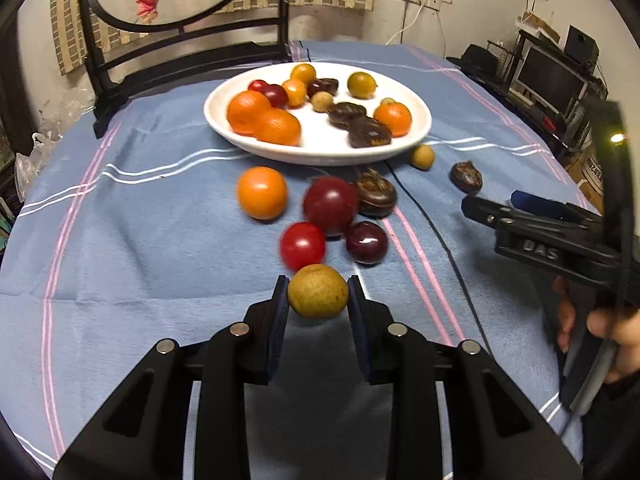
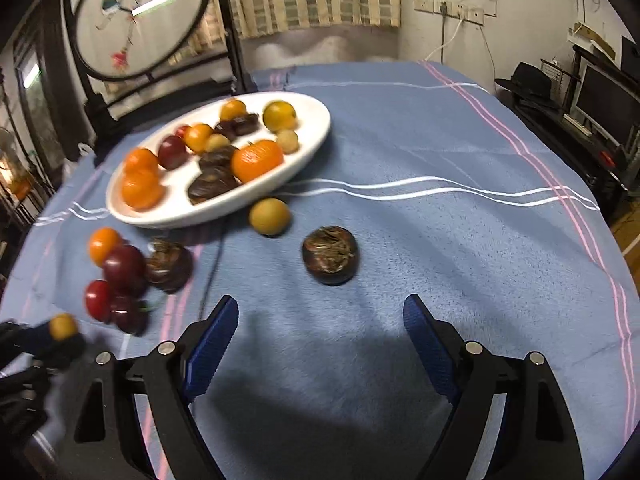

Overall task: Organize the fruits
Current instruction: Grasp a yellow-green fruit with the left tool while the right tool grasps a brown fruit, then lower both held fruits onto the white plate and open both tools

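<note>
- The small yellow-brown fruit (image 1: pixel 318 296) is round, dull and lightly speckled; it sits clamped between the two blue pads of the left hand-held gripper (image 1: pixel 319 300), on the near side of the white plate (image 1: pixel 420 120) and well apart from it.
- The left hand-held gripper's jaws are nearly together, pressing on that fruit from both sides. From the right wrist view the same fruit (image 2: pixel 63 326) shows at the tip of the left hand-held gripper (image 2: pixel 60 334), though blurred.
- The right hand-held gripper (image 2: pixel 320 320) stands wide apart with nothing between its blue pads; only bare blue cloth (image 2: pixel 440 140) lies under it.
- The white plate is oval and holds oranges, small yellow-orange fruits, dark red plums and flat dark brown fruits, crowded together.
- Between the plate and the held fruit lies a cluster on the cloth: a bright red fruit (image 1: pixel 303 246) just beyond the held one, a dark plum (image 1: pixel 366 242) beside it, a larger red plum (image 1: pixel 330 205), a dark brown fruit (image 1: pixel 375 194) touching that plum, and an orange (image 1: pixel 262 192) a little to the side.
- These stand directly in the straight path from the held fruit to the plate.
- Just beside the plate's near rim sits another yellow-brown fruit (image 2: pixel 269 216); a lone dark brown fruit (image 2: pixel 330 255) with a fibrous top lies farther from the plate, ahead of the right hand-held gripper.
- The counter is covered by the blue cloth with white and pink stripes; a thin dark cord (image 1: pixel 432 220) runs across it from the plate's rim.
- Beyond the plate stands a dark wooden frame (image 1: pixel 184 52) holding a round panel.
</note>
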`<state>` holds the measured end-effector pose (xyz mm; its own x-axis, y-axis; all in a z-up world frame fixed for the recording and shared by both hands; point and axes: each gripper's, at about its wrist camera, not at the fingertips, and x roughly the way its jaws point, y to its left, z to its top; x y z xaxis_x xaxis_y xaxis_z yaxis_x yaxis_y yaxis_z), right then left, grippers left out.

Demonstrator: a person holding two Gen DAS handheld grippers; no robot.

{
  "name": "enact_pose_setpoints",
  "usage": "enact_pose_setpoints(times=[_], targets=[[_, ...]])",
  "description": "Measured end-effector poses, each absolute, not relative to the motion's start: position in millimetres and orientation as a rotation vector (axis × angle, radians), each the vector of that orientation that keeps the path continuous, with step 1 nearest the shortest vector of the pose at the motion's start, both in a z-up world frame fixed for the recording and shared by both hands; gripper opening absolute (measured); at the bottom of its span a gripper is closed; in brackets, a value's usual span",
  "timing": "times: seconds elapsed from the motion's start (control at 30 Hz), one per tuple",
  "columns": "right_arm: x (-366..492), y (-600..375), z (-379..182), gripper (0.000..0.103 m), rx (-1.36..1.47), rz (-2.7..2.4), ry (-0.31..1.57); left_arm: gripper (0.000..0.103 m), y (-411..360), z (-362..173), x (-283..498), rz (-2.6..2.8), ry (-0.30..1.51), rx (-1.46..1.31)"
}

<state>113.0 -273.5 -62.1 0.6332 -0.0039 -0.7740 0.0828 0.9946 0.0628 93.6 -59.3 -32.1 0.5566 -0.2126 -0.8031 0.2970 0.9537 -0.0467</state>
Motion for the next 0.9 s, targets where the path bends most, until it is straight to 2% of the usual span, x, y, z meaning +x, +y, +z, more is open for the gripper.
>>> enact_pose_setpoints(times=[0.13, 0.23, 0.3, 0.37, 0.6, 0.9], targets=[[130, -274, -70, 0.072, 0.081, -0.064, 0.912, 0.029, -46, -31, 97, -0.296, 0.937, 0.074], [141, -274, -70, 0.067, 0.084, -0.07, 0.908, 0.029, -39, -32, 100, -0.291, 0.942, 0.063], [149, -274, -69, 0.061, 0.082, -0.078, 0.907, 0.029, -36, -32, 102, -0.286, 0.946, 0.058], [156, -269, -69, 0.035, 0.032, -0.094, 0.908, 0.029, -35, -33, 103, -0.28, 0.948, 0.058], [143, -263, -58, 0.035, 0.074, -0.025, 0.893, 0.029, -33, -23, 109, -0.267, 0.93, 0.078], [133, -235, -11, 0.035, 0.083, 0.155, 0.747, 0.028, -52, 23, 155, -0.286, 0.852, 0.045]])
